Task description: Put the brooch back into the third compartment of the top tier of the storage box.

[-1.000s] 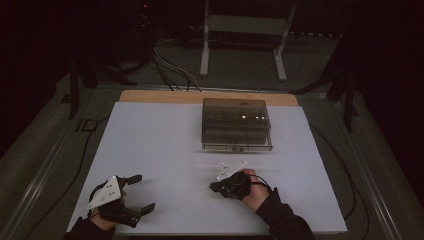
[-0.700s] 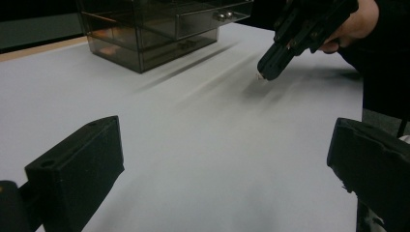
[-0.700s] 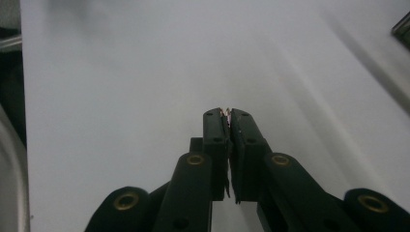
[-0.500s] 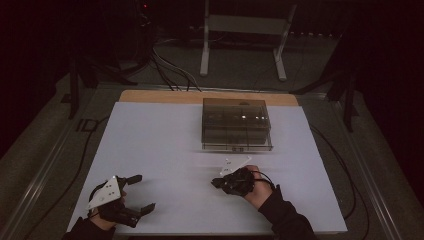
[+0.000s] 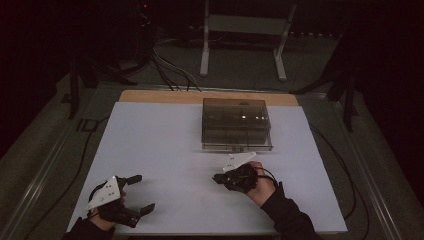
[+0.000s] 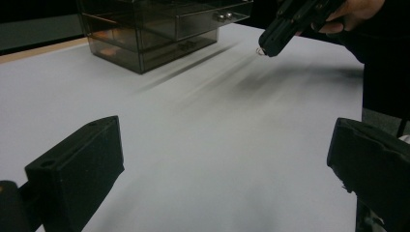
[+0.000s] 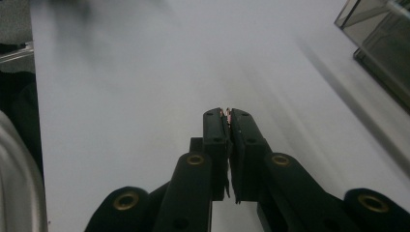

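Flanking one drawer box (image 5: pixel 236 124), two grippers, perhaps ring-holding.

A person's left hand (image 5: pixel 100 212) holds the left hand-held gripper (image 5: pixel 141 194) low at the near left corner of the table (image 5: pixel 165 145), its jaws spread wide apart. The right hand (image 5: pixel 261 182) holds the right hand-held gripper (image 5: pixel 216 178) near the table's front centre-right, jaws pressed together on something tiny, pointing left. Dark sleeves cover both forearms.
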Motion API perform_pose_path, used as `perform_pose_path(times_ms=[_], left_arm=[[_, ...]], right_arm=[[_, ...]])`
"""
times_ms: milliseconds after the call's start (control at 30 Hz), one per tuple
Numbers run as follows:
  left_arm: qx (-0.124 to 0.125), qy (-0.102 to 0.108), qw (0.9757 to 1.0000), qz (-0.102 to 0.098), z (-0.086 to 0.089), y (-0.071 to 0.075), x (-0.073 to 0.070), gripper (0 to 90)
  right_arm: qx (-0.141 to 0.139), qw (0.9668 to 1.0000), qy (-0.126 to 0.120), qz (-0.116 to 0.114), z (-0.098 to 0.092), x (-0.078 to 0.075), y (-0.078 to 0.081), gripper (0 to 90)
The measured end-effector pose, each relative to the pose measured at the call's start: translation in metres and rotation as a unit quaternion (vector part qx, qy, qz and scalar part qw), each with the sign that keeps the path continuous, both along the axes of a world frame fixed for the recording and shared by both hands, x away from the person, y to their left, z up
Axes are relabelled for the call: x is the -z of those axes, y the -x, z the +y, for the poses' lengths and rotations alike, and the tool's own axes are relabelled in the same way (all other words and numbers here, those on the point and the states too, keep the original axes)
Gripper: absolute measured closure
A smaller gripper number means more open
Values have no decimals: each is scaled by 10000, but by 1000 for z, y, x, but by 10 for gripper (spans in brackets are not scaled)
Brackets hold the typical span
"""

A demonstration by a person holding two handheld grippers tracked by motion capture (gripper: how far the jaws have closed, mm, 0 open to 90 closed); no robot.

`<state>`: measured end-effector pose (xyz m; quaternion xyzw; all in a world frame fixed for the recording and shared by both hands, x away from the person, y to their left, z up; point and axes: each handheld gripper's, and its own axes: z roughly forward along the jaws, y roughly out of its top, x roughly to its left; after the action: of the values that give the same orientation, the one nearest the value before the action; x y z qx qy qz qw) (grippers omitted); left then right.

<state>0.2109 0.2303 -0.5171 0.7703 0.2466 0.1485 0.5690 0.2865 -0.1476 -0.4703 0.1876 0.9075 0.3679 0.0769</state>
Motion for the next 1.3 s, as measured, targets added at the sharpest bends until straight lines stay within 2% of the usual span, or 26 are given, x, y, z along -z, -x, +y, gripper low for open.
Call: perform_pose_path(times_ms=[400, 433, 633, 900, 1300], left_arm=[[-3, -3, 10000, -17, 1, 0, 0, 5], [-10, -14, 10000, -16, 0, 0, 0, 5], [-22, -11, 10000, -16, 1, 0, 0, 5], [-27, -7, 10000, -31, 1, 1, -1, 5], [-30, 5, 10000, -21, 2, 1, -1, 5]], right_arm=[[113, 9998, -81, -120, -5, -16, -3, 861], [188, 9996, -153, -110, -7, -20, -4, 861], [277, 9993, -179, -171, -11, -27, -6, 861], [434, 9982, -281, -291, -21, -42, -11, 861], [705, 9960, -312, -455, -35, -55, -19, 860]])
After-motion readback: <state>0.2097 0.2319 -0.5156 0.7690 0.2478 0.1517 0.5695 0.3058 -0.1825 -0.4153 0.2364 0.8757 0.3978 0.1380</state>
